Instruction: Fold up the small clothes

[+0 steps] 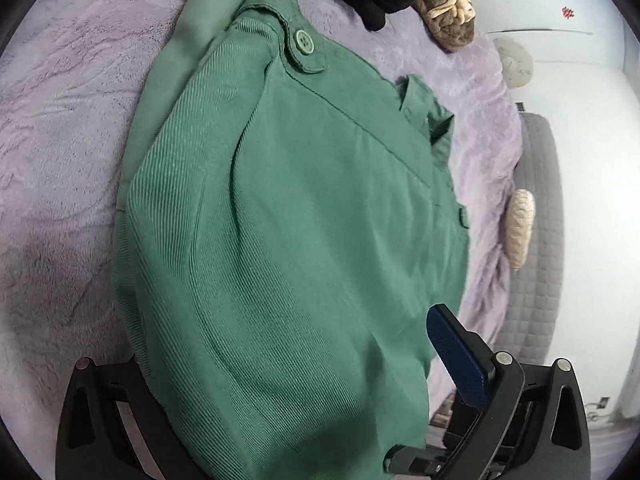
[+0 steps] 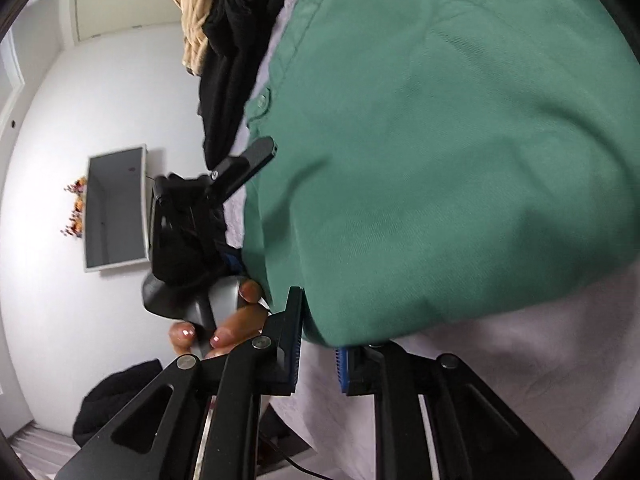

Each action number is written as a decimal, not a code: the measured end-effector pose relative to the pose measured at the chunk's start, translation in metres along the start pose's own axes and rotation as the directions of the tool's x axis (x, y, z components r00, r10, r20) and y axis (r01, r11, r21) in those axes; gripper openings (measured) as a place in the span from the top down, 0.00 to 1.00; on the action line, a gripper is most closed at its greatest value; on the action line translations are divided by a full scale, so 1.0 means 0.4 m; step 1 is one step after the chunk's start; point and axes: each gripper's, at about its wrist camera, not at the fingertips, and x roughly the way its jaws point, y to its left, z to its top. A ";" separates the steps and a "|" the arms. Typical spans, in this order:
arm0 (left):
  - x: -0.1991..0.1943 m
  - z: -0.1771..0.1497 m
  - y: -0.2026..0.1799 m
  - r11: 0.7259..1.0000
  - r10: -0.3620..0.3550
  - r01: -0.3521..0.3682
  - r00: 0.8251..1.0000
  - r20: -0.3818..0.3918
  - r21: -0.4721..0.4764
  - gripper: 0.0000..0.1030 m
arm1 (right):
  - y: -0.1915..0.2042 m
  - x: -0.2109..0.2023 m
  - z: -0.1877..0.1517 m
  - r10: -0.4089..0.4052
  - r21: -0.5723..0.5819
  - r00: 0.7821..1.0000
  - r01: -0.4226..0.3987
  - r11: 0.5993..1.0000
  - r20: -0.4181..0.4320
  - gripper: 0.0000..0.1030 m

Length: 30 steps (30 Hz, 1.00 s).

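Green cotton garment (image 1: 288,208), ribbed panel on one side and smooth twill on the other, with a button tab (image 1: 304,46) near its waistband; it lies on a lilac plush blanket (image 1: 60,128) spread over a bed. Condition: doubled over at least once, one layer lying on another with a rounded fold edge, yet loose and bulging; judged partly folded, with a further fold and flattening left to do. Position relative to the right gripper (image 2: 318,354): the near hem hangs into the gap between the blue-padded fingers, which stand narrowly apart and appear pinched on that edge. Position relative to the left gripper (image 1: 256,360): cloth drapes over its middle and hides one finger; the other blue pad (image 1: 456,356) stands clear beside the cloth, so the jaws appear spread with nothing clamped. In the right wrist view the left gripper sits at the garment's far edge, a hand (image 2: 224,328) on its handle. Other items: black clothes (image 2: 236,64) and a beige knit (image 2: 192,16) heaped beyond the waistband, untouched and judged still to fold.
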 end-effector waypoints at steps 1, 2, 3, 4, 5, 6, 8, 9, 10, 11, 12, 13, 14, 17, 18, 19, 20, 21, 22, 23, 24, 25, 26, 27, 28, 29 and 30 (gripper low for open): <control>0.006 -0.005 -0.005 1.000 0.029 -0.029 1.000 0.007 0.012 0.00 | -0.004 -0.012 -0.007 -0.036 -0.019 0.999 0.036 0.999 -0.015 0.80; 0.009 -0.009 -0.009 0.998 0.050 -0.051 0.999 0.017 0.024 0.00 | -0.006 -0.028 -0.013 -0.065 -0.036 0.998 0.064 0.997 -0.019 0.77; 0.009 -0.013 -0.015 0.997 0.068 -0.069 0.997 0.028 0.034 0.00 | -0.008 -0.046 -0.015 -0.091 -0.053 0.996 0.090 0.995 -0.014 0.74; 0.011 -0.013 -0.019 0.996 0.084 -0.085 0.996 0.037 0.039 0.00 | -0.010 -0.072 -0.017 -0.121 -0.073 0.993 0.121 0.990 -0.002 0.62; 0.012 -0.014 -0.023 0.994 0.098 -0.100 0.994 0.044 0.041 0.00 | -0.011 -0.089 -0.012 -0.150 -0.088 0.988 0.151 0.985 0.015 0.45; 0.013 -0.015 -0.028 0.992 0.113 -0.115 0.992 0.050 0.042 0.01 | -0.011 -0.113 -0.010 -0.175 -0.106 0.984 0.179 0.978 0.043 0.42; 0.016 -0.019 -0.038 0.987 0.150 -0.153 0.987 0.064 0.046 0.01 | -0.005 -0.161 0.003 -0.212 -0.140 0.970 0.228 0.964 0.121 0.47; 0.018 -0.022 -0.047 0.983 0.173 -0.177 0.982 0.075 0.056 0.03 | -0.004 -0.182 0.013 -0.225 -0.148 0.961 0.249 0.957 0.161 0.55; 0.021 -0.026 -0.057 0.973 0.216 -0.222 0.973 0.087 0.068 0.11 | -0.007 -0.197 0.026 -0.251 -0.147 0.948 0.281 0.949 0.194 0.76; 0.024 -0.028 -0.062 0.961 0.258 -0.265 0.962 0.091 0.080 0.21 | -0.011 -0.202 0.038 -0.275 -0.142 0.937 0.308 0.941 0.214 0.87; 0.029 -0.031 -0.068 0.942 0.311 -0.320 0.945 0.099 0.098 0.32 | -0.021 -0.202 0.054 -0.295 -0.137 0.926 0.332 0.933 0.236 0.88; 0.029 -0.034 -0.067 0.925 0.351 -0.362 0.931 0.104 0.115 0.48 | -0.029 -0.199 0.063 -0.304 -0.133 0.920 0.343 0.930 0.246 0.89; 0.028 -0.037 -0.067 0.917 0.366 -0.378 0.924 0.110 0.124 0.62 | -0.048 -0.181 0.078 -0.317 -0.133 0.918 0.354 0.926 0.238 0.91; 0.009 -0.038 -0.075 0.938 0.320 -0.333 0.938 0.131 0.096 0.81 | -0.091 -0.087 0.096 -0.376 -0.159 0.914 0.398 0.904 0.152 0.97; -0.004 -0.040 -0.085 0.946 0.300 -0.314 0.943 0.143 0.084 0.84 | -0.097 -0.069 0.096 -0.386 -0.171 0.911 0.407 0.897 0.143 0.97; -0.016 -0.045 -0.092 0.953 0.279 -0.293 0.948 0.153 0.079 0.85 | -0.094 -0.062 0.095 -0.397 -0.193 0.905 0.421 0.886 0.152 0.97; -0.032 -0.051 -0.110 0.962 0.246 -0.262 0.954 0.169 0.079 0.85 | -0.091 -0.060 0.093 -0.400 -0.209 0.903 0.426 0.880 0.157 0.98; -0.045 -0.055 -0.127 0.967 0.221 -0.239 0.959 0.180 0.085 0.85 | -0.090 -0.061 0.093 -0.396 -0.212 0.905 0.423 0.881 0.158 0.98; -0.059 -0.063 -0.157 0.971 0.193 -0.215 0.962 0.196 0.101 0.85 | -0.094 -0.065 0.094 -0.381 -0.205 0.911 0.408 0.890 0.159 0.98; -0.067 -0.066 -0.186 0.972 0.180 -0.207 0.962 0.206 0.114 0.85 | -0.099 -0.065 0.098 -0.363 -0.194 0.918 0.389 0.901 0.158 0.98; -0.073 -0.070 -0.217 0.971 0.171 -0.202 0.962 0.214 0.130 0.85 | -0.108 -0.069 0.101 -0.340 -0.180 0.927 0.365 0.913 0.155 0.98; -0.072 -0.070 -0.255 0.969 0.163 -0.198 0.961 0.223 0.147 0.85 | -0.116 -0.073 0.104 -0.318 -0.167 0.936 0.342 0.925 0.154 0.98; -0.070 -0.074 -0.292 0.967 0.156 -0.196 0.961 0.227 0.166 0.85 | -0.125 -0.077 0.105 -0.291 -0.155 0.945 0.314 0.937 0.152 0.98; -0.068 -0.080 -0.324 0.963 0.150 -0.194 0.962 0.230 0.185 0.85 | -0.134 -0.083 0.107 -0.261 -0.145 0.953 0.283 0.948 0.152 0.98; -0.061 -0.088 -0.364 0.957 0.146 -0.196 0.962 0.232 0.212 0.85 | -0.144 -0.091 0.108 -0.225 -0.136 0.962 0.246 0.960 0.153 0.98; -0.048 -0.092 -0.409 0.949 0.148 -0.205 0.961 0.235 0.238 0.85 | -0.154 -0.100 0.109 -0.190 -0.126 0.970 0.210 0.970 0.153 0.98; -0.040 -0.095 -0.448 0.940 0.164 -0.225 0.956 0.242 0.256 0.85 | -0.170 -0.109 0.111 -0.139 -0.106 0.979 0.156 0.982 0.152 0.98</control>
